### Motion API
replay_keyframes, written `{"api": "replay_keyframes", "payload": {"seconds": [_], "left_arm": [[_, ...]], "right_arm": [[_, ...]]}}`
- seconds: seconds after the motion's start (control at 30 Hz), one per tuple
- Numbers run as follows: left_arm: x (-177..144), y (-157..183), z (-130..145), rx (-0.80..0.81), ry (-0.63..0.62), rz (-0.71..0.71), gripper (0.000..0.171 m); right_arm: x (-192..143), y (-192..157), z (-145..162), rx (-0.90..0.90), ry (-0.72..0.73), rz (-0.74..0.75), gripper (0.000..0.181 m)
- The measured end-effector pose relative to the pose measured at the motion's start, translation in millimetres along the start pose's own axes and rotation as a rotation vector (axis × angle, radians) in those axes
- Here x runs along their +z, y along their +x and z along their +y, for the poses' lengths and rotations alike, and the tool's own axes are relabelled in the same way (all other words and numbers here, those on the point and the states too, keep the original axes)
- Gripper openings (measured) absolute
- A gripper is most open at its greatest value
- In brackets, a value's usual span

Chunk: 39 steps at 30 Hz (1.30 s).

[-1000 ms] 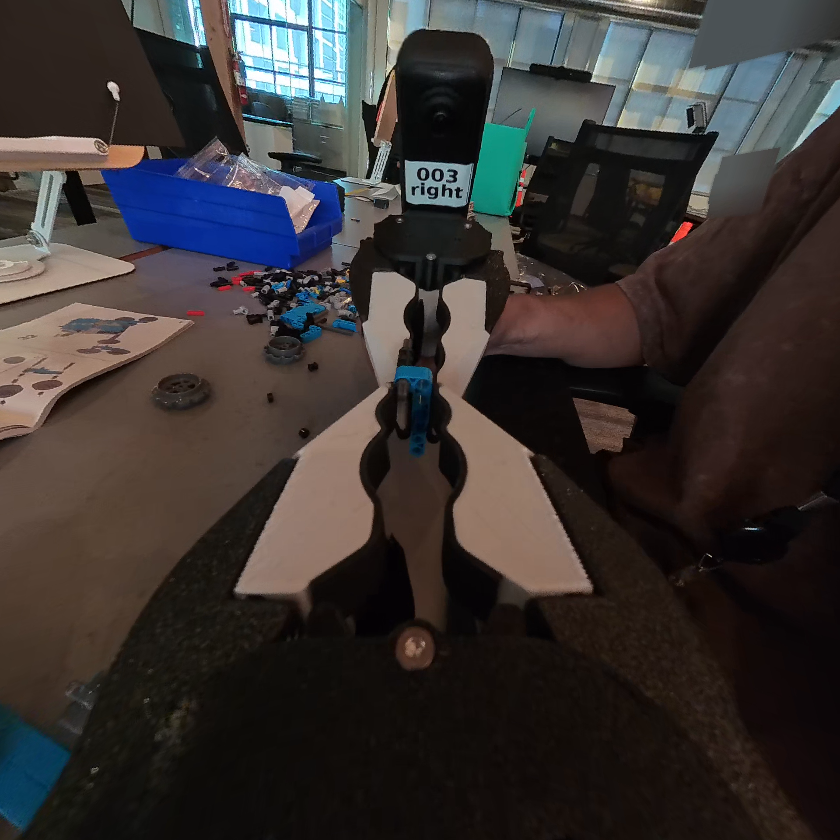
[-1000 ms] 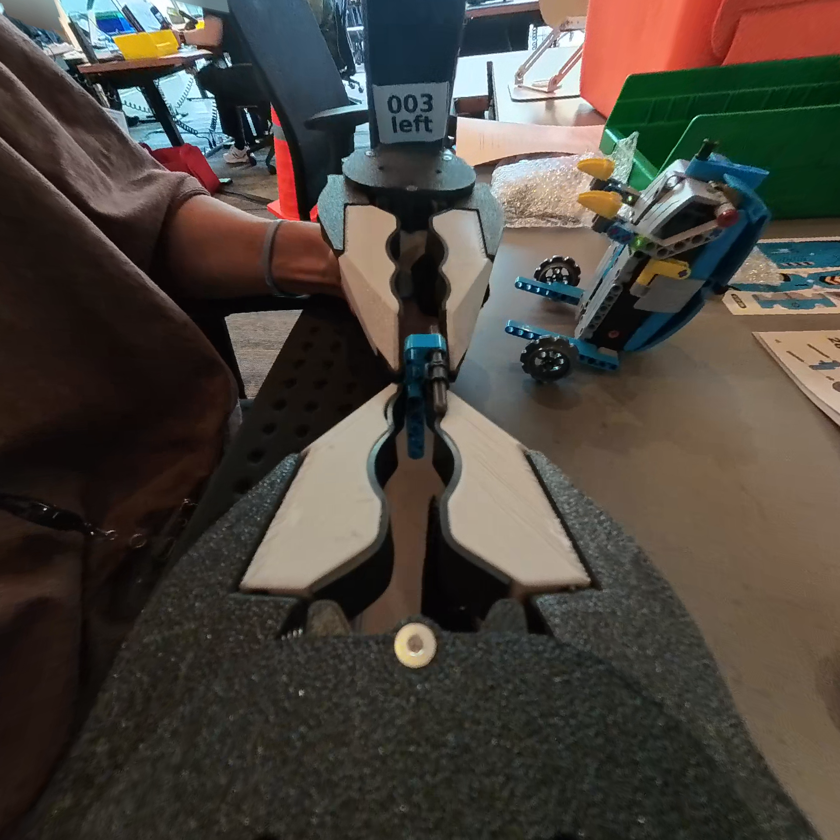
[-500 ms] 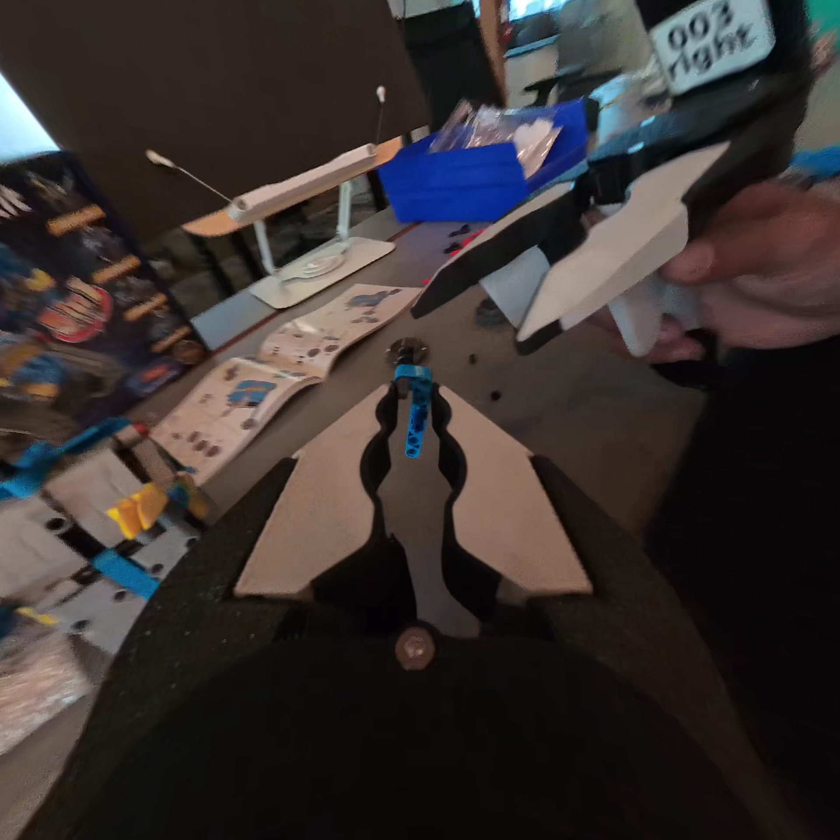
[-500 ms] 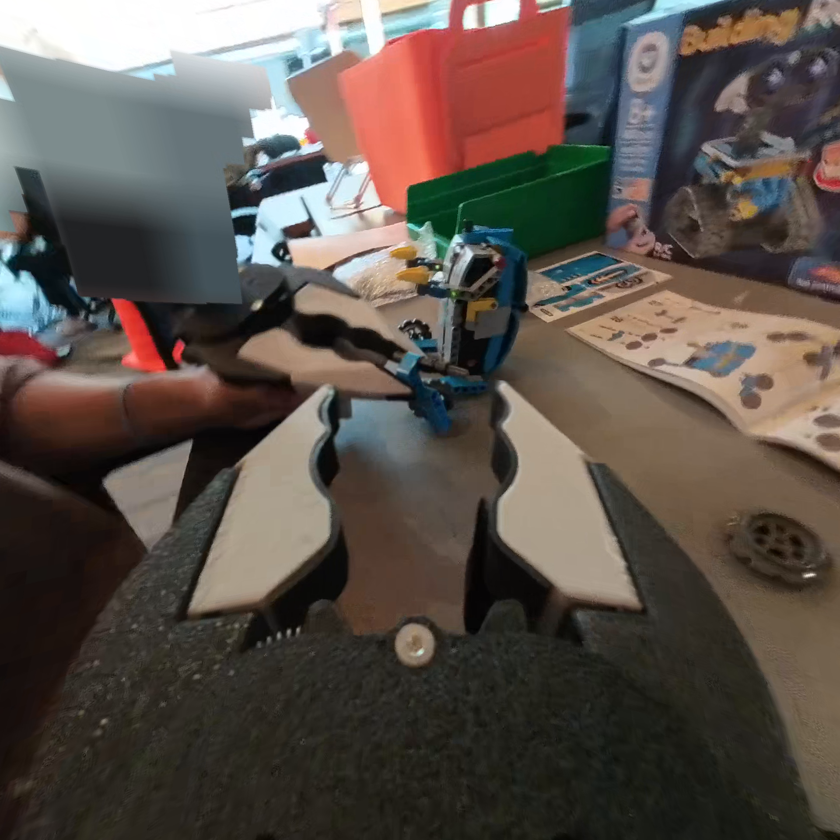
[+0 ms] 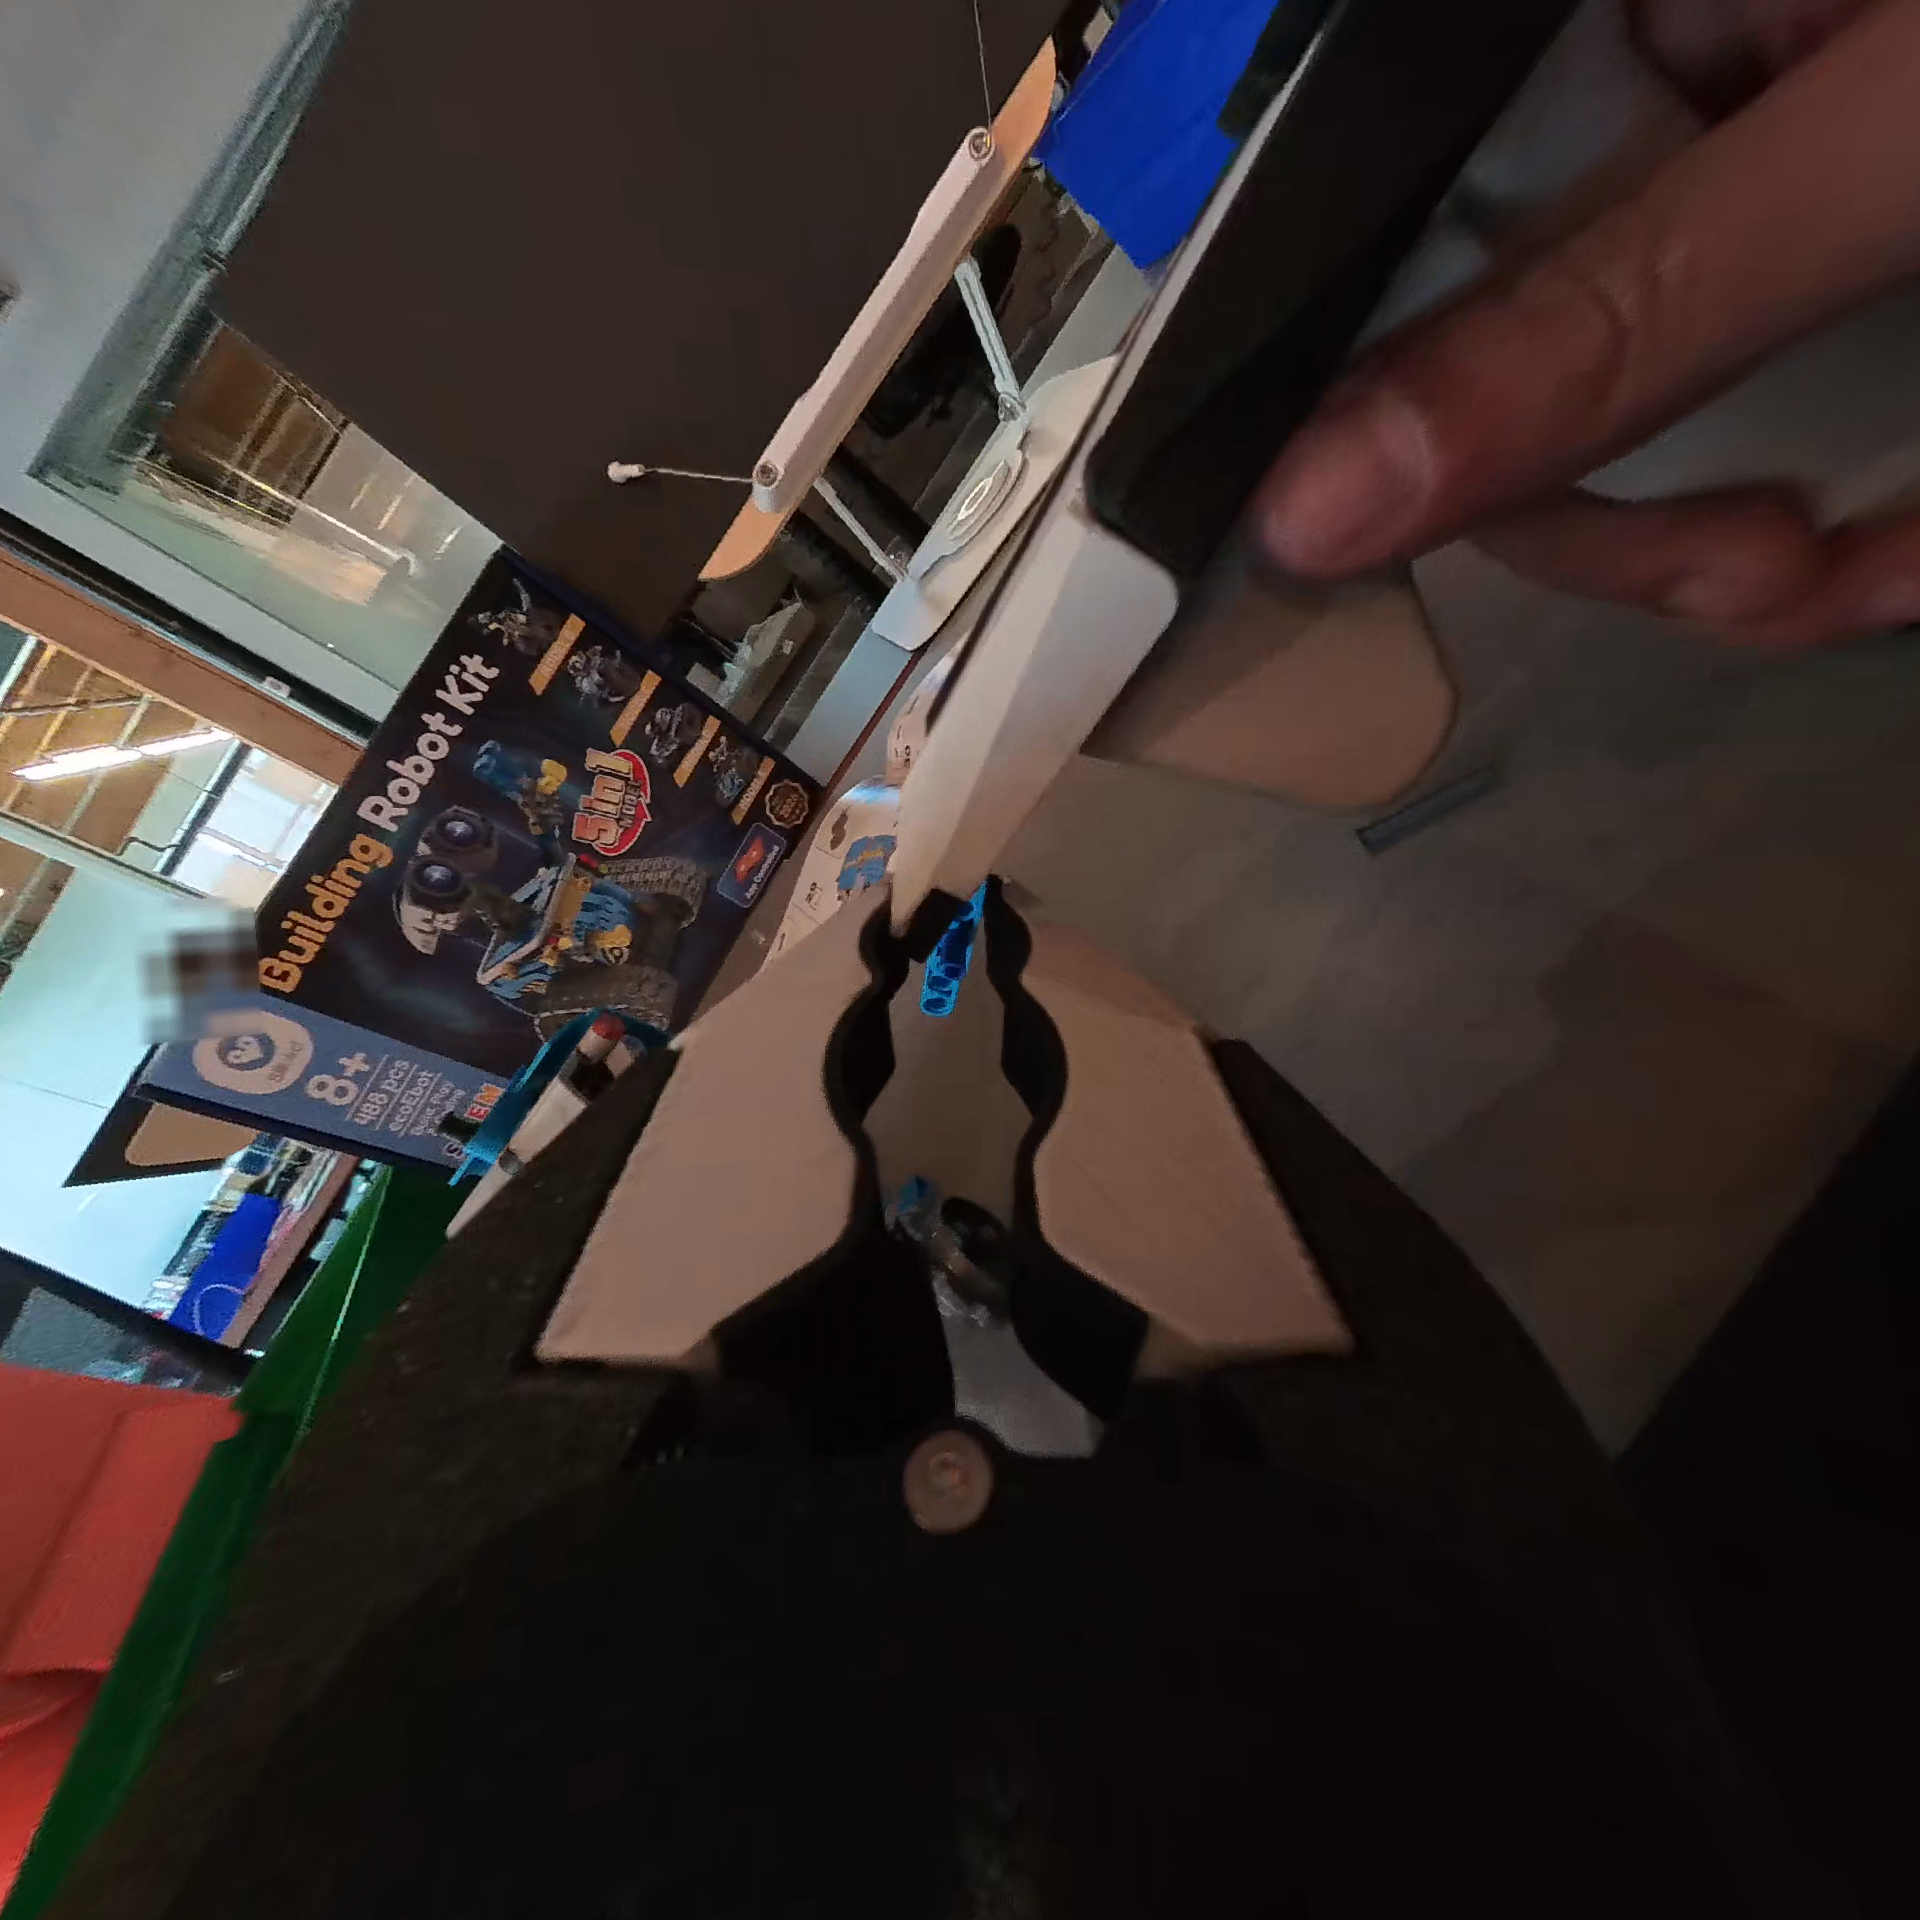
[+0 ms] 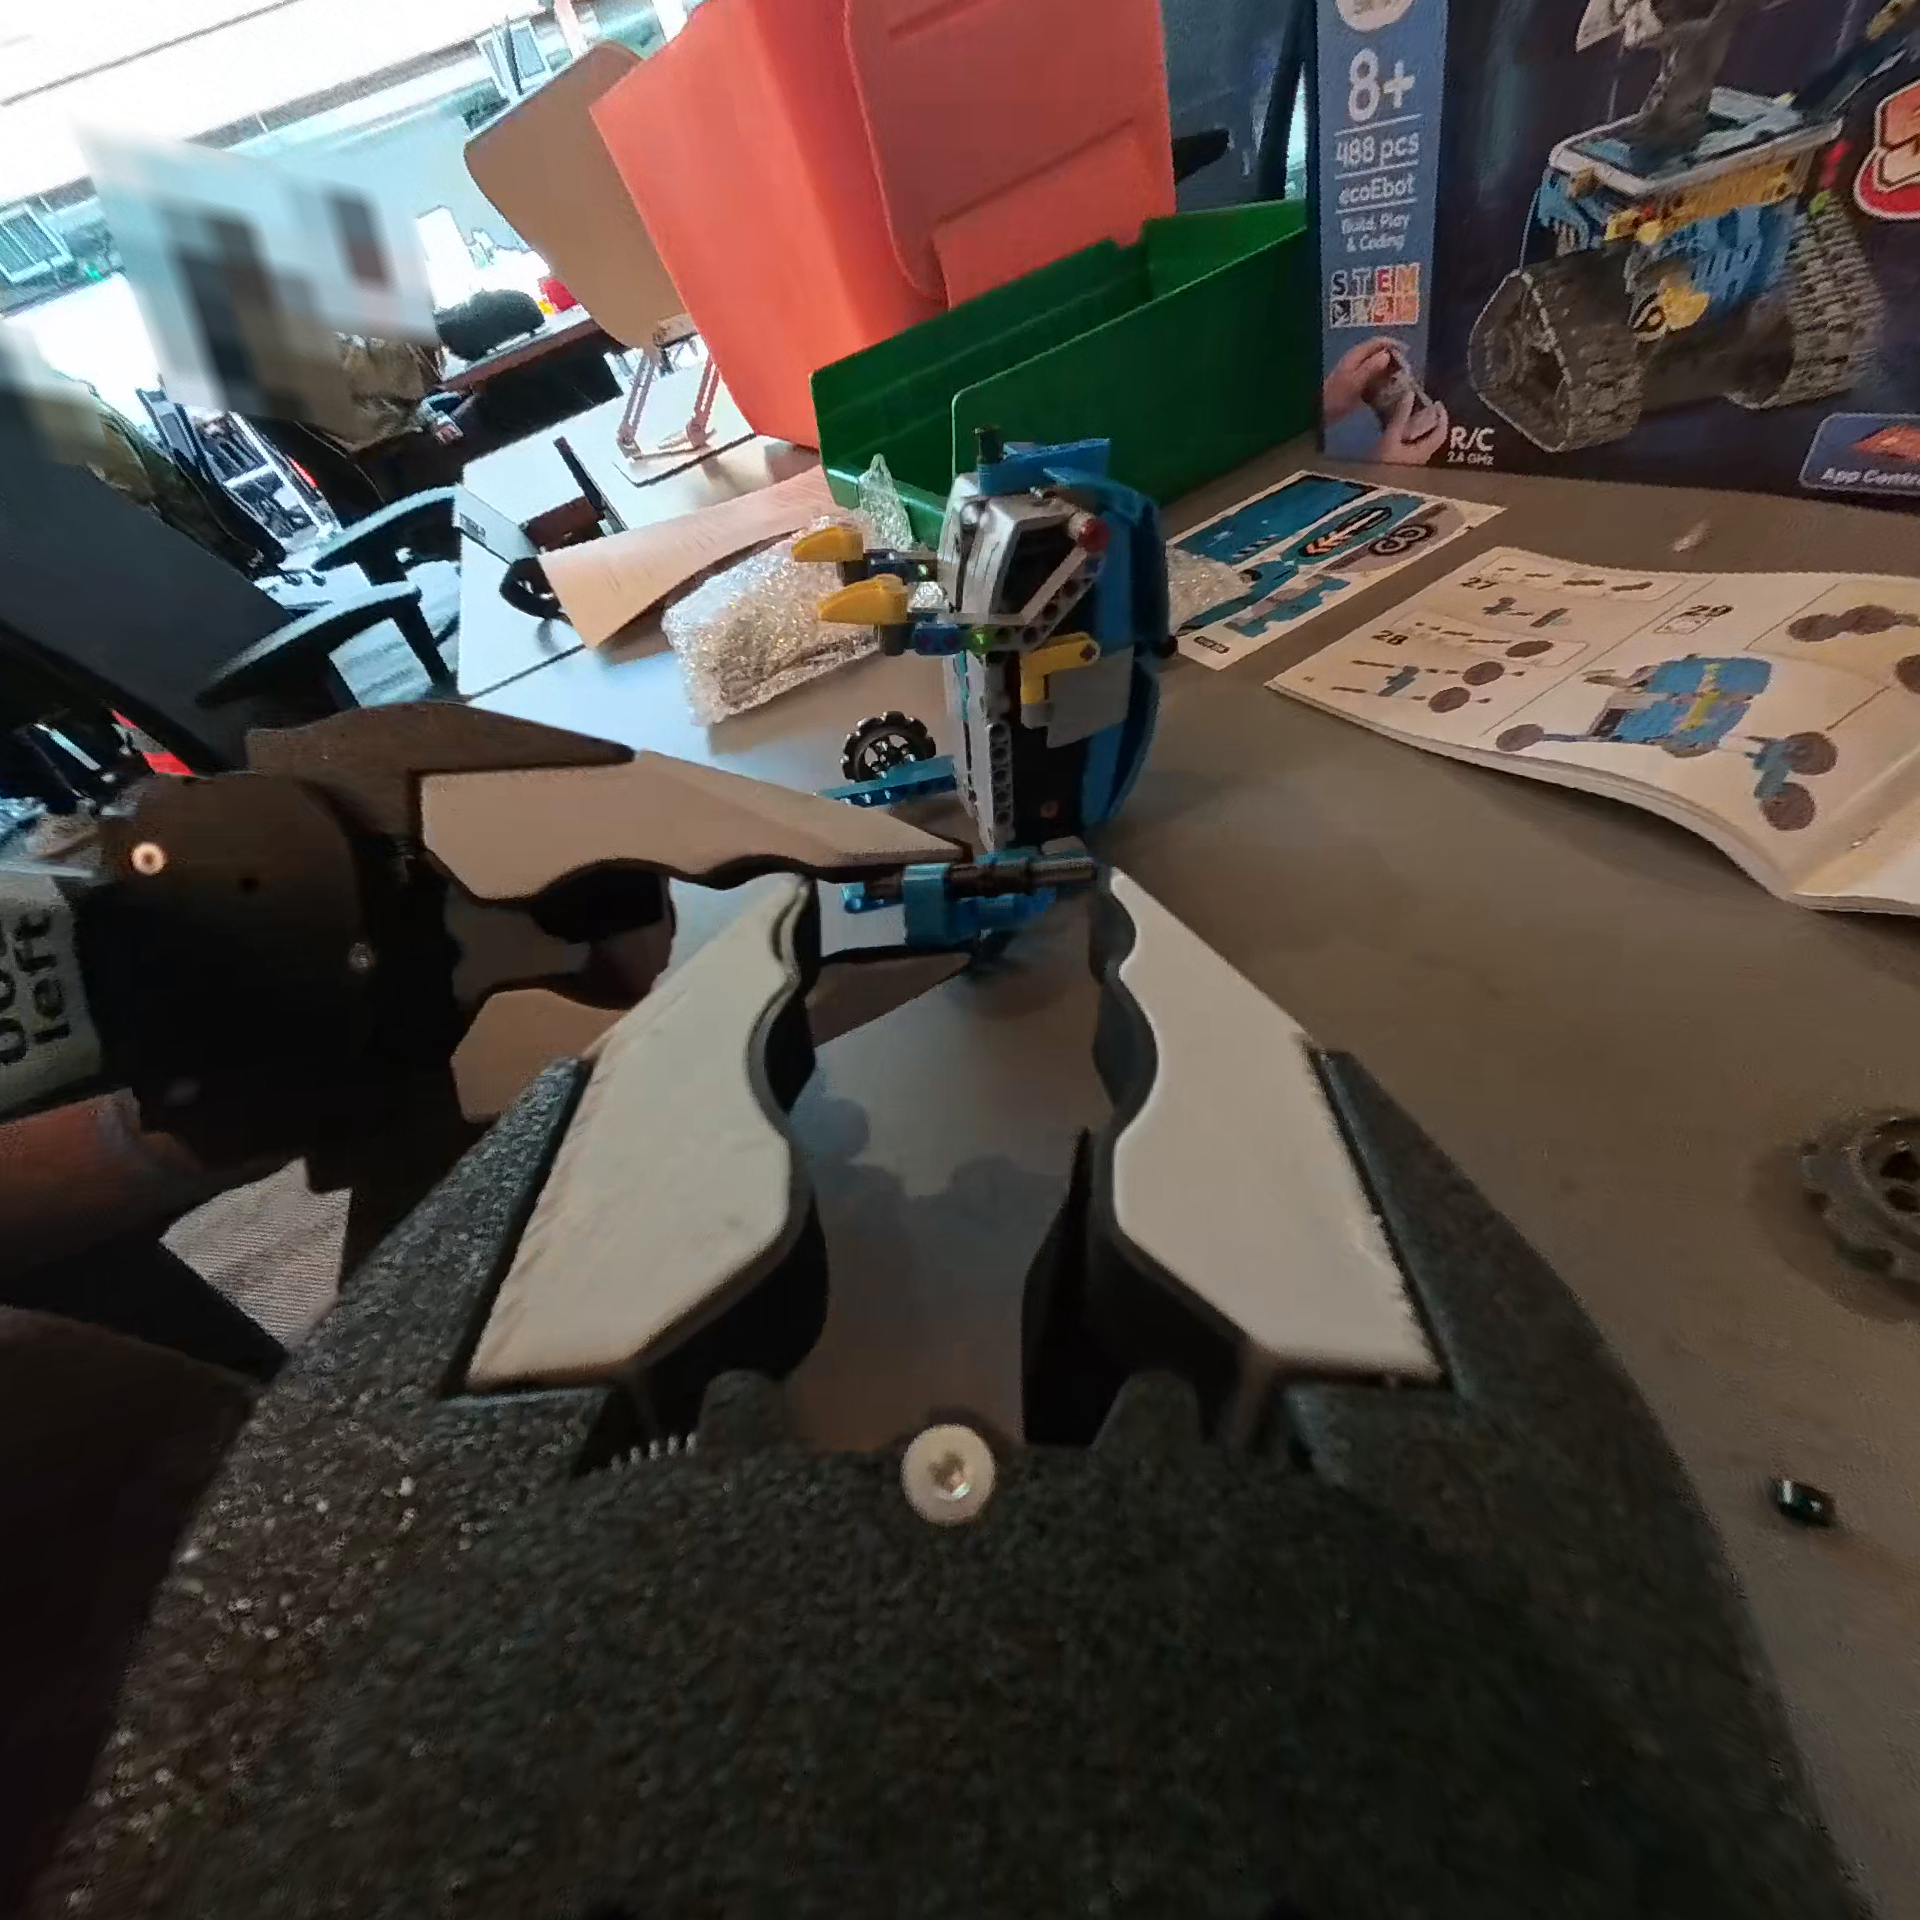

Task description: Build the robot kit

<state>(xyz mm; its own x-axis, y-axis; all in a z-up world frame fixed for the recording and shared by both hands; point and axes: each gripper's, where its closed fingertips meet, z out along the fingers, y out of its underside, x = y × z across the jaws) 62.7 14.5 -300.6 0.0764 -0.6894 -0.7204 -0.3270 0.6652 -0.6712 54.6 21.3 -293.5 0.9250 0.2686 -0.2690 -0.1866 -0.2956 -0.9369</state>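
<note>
two grippers met over a grey table (image 6: 1455,1039). the left gripper (image 5: 940,940) had its fingers pressed together on a small blue piece (image 6: 940,894) with a black pin stuck through it. in the right wrist view that gripper came in from the left side of the frame, and the blue piece sat at the middle, up off the table.

the right gripper (image 6: 956,904) was spread wide and held nothing. the blue piece hung right at its tips, in the gap between them, and it was hard to tell if it touched either tip. in the left wrist view one white finger of the right gripper ran down from the upper right and ended just beside the blue piece. a hand (image 5: 1610,395) gripped that tool at the upper right of the frame.

just behind the blue piece, a bit above the middle of the right wrist view, stood a half-built blue and grey toy robot (image 6: 1039,644) with yellow horns and a black wheel low on its left. behind it sat a green bin (image 6: 1091,364) and an orange bag (image 6: 883,156). a dark kit box (image 6: 1610,239) stood at the upper right. a sticker sheet (image 6: 1330,561) and an open booklet (image 6: 1610,707) lay on the right. a bag of bubble wrap (image 6: 769,634) lay left of the toy. a grey wheel (image 6: 1870,1205) and a tiny black bit (image 6: 1803,1527) lay at the right edge, well apart from both grippers
</note>
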Motion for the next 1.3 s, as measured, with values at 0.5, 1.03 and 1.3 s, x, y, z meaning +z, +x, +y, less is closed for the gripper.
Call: {"api": "replay_keyframes", "payload": {"seconds": [0.5, 1.03, 1.3], "left_arm": [[-1, 1, -1, 0.094, -0.022, -0.054, 0.012], [0, 7, 0, 0.2, -0.045, -0.079, 0.01], [0, 7, 1, 0.228, -0.055, -0.094, 0.01]], "right_arm": [[-2, 3, 4, 0.023, -0.049, -0.051, 0.043], [-3, -3, 13, -0.002, -0.1, -0.078, 0.029], [-3, -4, 14, 0.003, -0.109, -0.085, 0.027]]}}
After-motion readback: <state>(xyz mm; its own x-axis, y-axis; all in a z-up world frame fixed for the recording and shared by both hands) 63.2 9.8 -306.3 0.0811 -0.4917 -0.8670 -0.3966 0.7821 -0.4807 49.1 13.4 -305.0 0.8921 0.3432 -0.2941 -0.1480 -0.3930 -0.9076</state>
